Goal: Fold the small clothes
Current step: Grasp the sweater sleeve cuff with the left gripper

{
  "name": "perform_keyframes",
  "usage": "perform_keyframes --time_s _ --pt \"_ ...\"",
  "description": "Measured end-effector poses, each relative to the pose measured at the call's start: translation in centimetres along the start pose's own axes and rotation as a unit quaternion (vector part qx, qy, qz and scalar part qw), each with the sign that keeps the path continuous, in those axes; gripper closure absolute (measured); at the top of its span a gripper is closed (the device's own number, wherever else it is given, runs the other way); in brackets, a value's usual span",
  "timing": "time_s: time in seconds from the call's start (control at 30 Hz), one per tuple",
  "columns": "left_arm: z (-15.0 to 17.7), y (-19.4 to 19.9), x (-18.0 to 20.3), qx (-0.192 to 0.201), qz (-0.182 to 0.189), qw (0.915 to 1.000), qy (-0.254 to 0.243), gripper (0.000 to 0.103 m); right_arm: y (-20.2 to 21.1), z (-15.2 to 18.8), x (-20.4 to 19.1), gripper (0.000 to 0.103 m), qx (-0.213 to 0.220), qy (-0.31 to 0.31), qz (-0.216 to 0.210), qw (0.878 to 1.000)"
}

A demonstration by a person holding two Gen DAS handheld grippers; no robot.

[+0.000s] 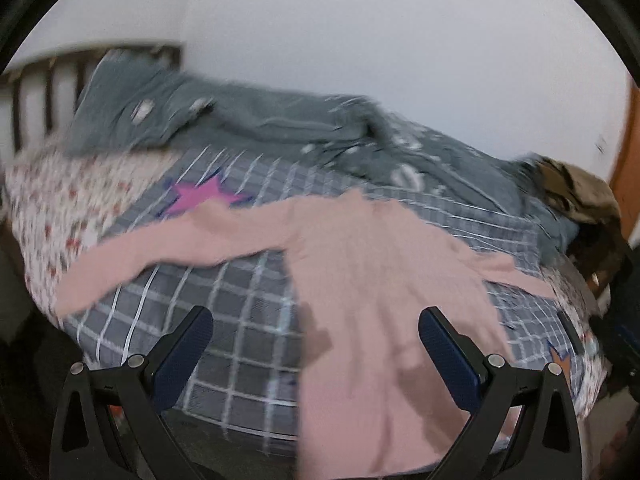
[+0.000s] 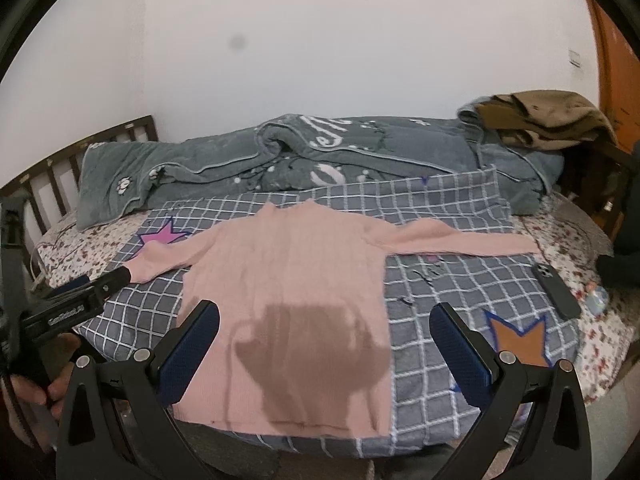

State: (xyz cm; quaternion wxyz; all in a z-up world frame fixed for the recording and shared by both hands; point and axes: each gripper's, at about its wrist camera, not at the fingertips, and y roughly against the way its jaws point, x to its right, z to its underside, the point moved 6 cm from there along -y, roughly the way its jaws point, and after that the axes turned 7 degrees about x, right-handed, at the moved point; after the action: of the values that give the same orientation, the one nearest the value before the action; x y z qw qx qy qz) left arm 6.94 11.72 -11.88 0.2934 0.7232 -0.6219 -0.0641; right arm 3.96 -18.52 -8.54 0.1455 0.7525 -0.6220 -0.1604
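A pink long-sleeved sweater [image 2: 288, 268] lies flat on the grey checked blanket [image 2: 448, 292], sleeves spread left and right; it also shows in the blurred left wrist view [image 1: 372, 280]. My right gripper [image 2: 324, 334] is open and empty above the sweater's lower hem. My left gripper [image 1: 316, 338] is open and empty over the sweater's lower left side. In the right wrist view the left gripper's black body [image 2: 96, 292] sits near the cuff of the left sleeve [image 2: 156, 260].
A grey-green quilt [image 2: 304, 156] is bunched along the wall. Brown clothing [image 2: 548, 116] is piled at the far right. A black phone [image 2: 556, 290] lies on the bed's right side. A wooden headboard [image 2: 52, 172] stands at left. An orange door [image 2: 612, 56] is at right.
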Motion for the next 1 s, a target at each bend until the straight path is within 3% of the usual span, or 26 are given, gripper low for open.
perform_keyframes --time_s 0.17,0.27,0.4,0.57,0.67,0.8,0.87,1.0 --pt "1.9 -3.5 -7.3 -0.024 -0.037 0.998 0.045 0.002 -4.2 1.2 -2.0 0.0 -0.011 0.023 -0.014 1.0" --pt "2.6 -5.1 -11.5 -0.036 -0.037 0.9939 0.098 0.008 -7.1 2.6 -3.2 0.003 -0.039 0.02 -0.042 0.998" --pt "2.9 -7.1 -17.0 -0.029 -0.04 0.9801 0.192 0.018 -9.8 4.1 -4.8 0.012 -0.054 0.033 -0.065 0.996" --pt "2.6 -8.5 -21.4 -0.011 -0.039 0.9663 0.254 0.028 -13.2 5.7 -6.3 0.019 -0.078 0.049 -0.076 0.993" --pt "2.6 -9.2 -24.1 0.005 -0.031 0.9483 0.316 0.031 -14.7 6.2 -6.6 0.019 -0.089 0.054 -0.076 0.992" --pt "2.2 -10.0 -26.0 0.016 -0.039 0.9422 0.332 0.04 -16.6 6.6 -6.7 0.019 -0.097 0.05 -0.082 0.991" --pt "1.9 -10.0 -27.0 0.025 -0.06 0.9416 0.33 0.048 -17.4 6.5 -6.5 0.019 -0.097 0.043 -0.085 0.991" --pt "1.5 -9.5 -29.4 0.031 -0.114 0.9358 0.332 0.085 -18.9 5.4 -5.7 0.019 -0.086 0.043 -0.081 0.992"
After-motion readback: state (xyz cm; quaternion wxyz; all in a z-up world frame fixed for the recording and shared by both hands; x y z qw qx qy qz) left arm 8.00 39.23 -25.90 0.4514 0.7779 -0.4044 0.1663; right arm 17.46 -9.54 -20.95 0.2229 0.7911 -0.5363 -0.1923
